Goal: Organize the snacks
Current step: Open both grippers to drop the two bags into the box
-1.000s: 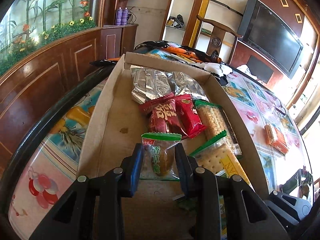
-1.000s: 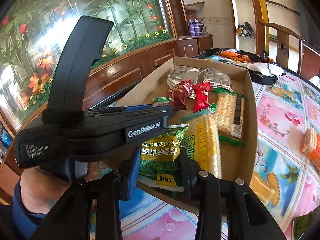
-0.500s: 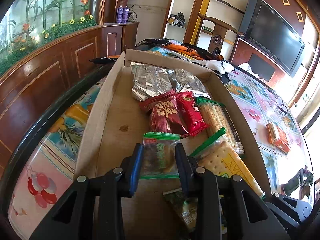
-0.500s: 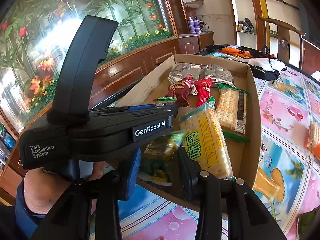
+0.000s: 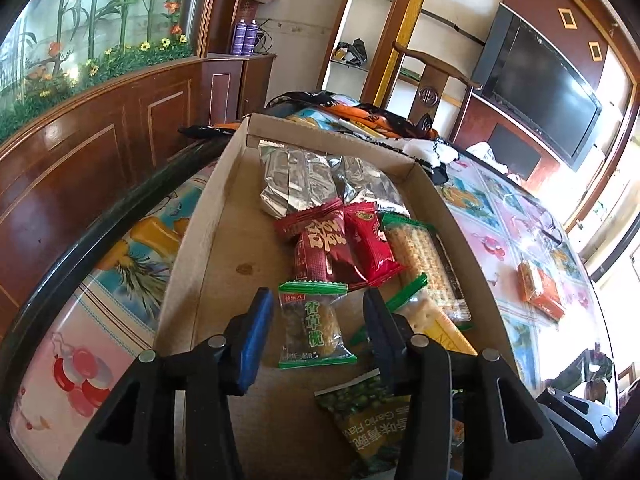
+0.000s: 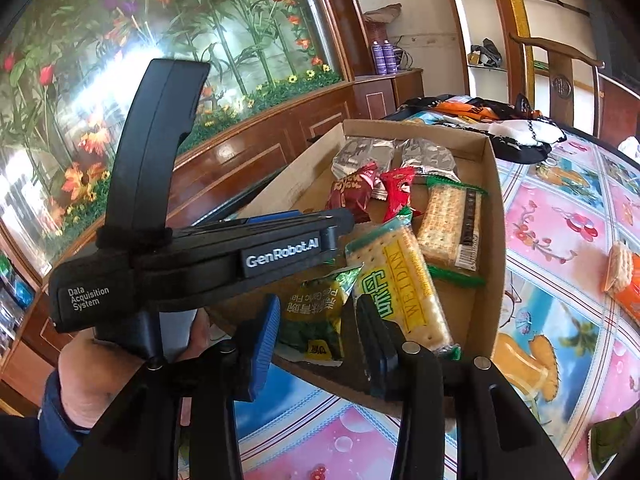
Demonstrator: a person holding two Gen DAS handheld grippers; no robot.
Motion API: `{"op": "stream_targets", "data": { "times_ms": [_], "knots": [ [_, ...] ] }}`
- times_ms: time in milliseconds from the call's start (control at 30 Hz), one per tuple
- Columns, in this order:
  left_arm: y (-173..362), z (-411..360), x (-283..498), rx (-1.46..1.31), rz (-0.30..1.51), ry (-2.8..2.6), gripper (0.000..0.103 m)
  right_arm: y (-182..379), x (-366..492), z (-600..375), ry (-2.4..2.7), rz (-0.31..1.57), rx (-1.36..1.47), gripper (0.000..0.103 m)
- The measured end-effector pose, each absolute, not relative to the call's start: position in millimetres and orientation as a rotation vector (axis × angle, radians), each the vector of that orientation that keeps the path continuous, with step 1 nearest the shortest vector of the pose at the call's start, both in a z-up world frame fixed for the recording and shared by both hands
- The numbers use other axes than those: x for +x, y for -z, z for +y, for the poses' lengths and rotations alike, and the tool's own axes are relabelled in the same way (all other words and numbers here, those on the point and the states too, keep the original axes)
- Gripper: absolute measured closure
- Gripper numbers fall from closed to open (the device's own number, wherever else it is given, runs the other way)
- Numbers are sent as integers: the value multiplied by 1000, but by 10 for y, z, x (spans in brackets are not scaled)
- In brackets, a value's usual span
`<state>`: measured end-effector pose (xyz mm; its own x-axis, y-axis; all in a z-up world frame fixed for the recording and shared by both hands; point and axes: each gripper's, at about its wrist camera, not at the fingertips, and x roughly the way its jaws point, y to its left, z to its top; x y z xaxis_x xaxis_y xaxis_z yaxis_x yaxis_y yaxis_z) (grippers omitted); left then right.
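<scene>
Left gripper [image 5: 316, 320] jaws just opened, now apart and clear of the olive packet [image 5: 314, 326] lying flat between them in the cardboard box [image 5: 192, 248]. Right gripper [image 6: 316, 328] jaws just widened too, green pea packet [image 6: 316, 316] between them, resting at the box's near edge, beside the cracker pack [image 6: 400, 288].

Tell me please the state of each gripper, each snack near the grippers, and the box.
left gripper: just opened, olive packet between, released
right gripper: slightly open, pea packet between, loose
yellow cracker pack: lying in box
cardboard box: open, partly filled
</scene>
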<state>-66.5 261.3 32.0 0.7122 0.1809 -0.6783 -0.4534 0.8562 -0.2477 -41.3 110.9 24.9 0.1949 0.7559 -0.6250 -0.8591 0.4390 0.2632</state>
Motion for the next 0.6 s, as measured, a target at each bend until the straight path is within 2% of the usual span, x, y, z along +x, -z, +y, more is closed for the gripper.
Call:
{"op": "stream_targets", "data": {
  "times_ms": [100,200,600],
  "knots": [
    [-348,2618,-687,-424,673,-366,54,-266,-383,1060,-1136,782,-134,56],
    [-389,2618,-724,-423,641,-384,43,-299,-347,999,-1119,775,-115,55],
    [-435,2491,-694,-351,618,-385,43,-439,-86,634,-1021,762,30,49]
  ]
}}
